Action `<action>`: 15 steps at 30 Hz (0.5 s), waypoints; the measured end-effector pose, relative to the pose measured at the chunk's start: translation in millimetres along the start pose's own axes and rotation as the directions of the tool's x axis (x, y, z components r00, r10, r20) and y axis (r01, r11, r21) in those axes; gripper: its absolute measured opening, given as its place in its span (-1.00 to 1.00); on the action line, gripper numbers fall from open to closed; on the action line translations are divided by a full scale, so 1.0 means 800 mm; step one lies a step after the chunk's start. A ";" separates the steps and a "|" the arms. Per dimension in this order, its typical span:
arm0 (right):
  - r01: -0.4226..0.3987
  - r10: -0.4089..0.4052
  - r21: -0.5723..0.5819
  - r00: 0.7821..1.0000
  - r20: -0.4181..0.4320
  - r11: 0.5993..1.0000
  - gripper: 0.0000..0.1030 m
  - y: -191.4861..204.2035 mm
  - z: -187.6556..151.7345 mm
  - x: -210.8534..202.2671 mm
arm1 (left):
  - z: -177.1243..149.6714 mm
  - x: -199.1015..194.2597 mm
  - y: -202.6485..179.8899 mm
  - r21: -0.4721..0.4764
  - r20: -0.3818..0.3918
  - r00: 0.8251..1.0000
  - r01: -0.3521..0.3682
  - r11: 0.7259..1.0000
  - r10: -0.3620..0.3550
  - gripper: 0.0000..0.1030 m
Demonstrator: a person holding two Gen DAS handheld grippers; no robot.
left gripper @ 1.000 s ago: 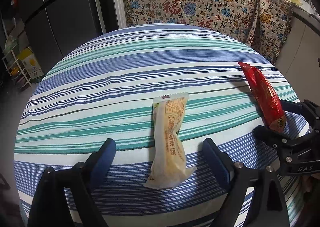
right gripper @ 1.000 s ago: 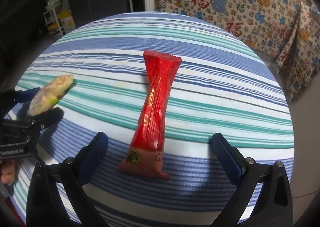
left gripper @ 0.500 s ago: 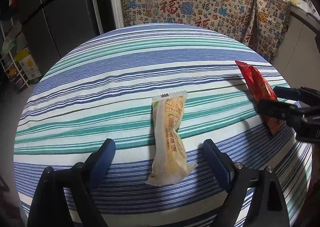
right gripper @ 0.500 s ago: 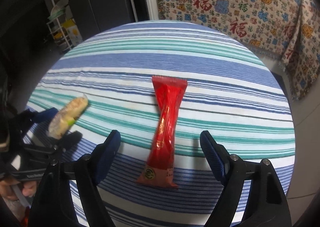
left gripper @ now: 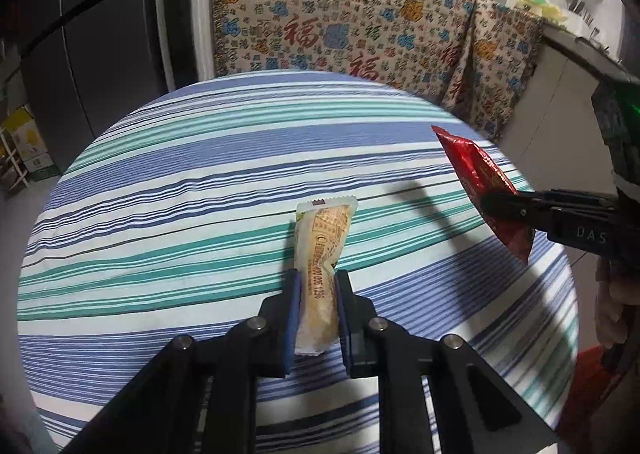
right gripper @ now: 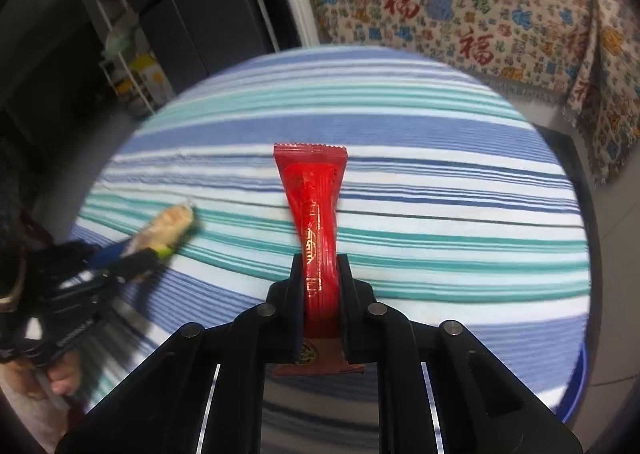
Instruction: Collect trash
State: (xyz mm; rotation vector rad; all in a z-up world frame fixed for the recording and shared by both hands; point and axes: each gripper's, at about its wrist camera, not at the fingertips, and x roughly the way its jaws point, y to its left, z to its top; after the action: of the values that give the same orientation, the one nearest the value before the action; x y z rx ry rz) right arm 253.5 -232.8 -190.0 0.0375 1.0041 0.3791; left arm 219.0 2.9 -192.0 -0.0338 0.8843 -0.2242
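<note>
Two grippers are each pinching a snack wrapper above a round table draped in a striped cloth. The left gripper is closing on the beige wrapper, pads pressing its lower half, its long axis running straight ahead along the fingers. The right gripper is clamping the red wrapper the same way, low on its length. Both wrappers are pointing away from the hands, apparently clear of the cloth. No bin is showing in either view.
</note>
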 end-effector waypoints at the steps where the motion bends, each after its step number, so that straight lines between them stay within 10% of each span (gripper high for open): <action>1: -0.009 0.009 0.012 1.000 0.015 1.000 -0.76 -0.007 -0.002 -0.012 | 0.002 -0.003 -0.009 0.001 0.005 1.000 0.018 1.000 -0.018 -0.67; 8: 0.063 -0.077 0.156 0.993 0.087 0.986 -0.76 -0.106 -0.039 -0.120 | 0.020 -0.019 -0.138 0.103 -0.006 0.977 0.212 0.972 -0.212 -0.68; 15: 0.222 -0.246 0.332 0.969 0.031 0.917 -0.76 -0.243 -0.119 -0.198 | 0.032 0.005 -0.319 0.203 -0.111 0.908 0.419 0.885 -0.405 -0.68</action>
State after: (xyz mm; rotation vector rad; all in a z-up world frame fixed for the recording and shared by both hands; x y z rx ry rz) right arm 156.4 -479.6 -152.0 0.2271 0.9780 -0.0126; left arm 195.1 -248.8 -147.7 -0.0049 0.9067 -0.7282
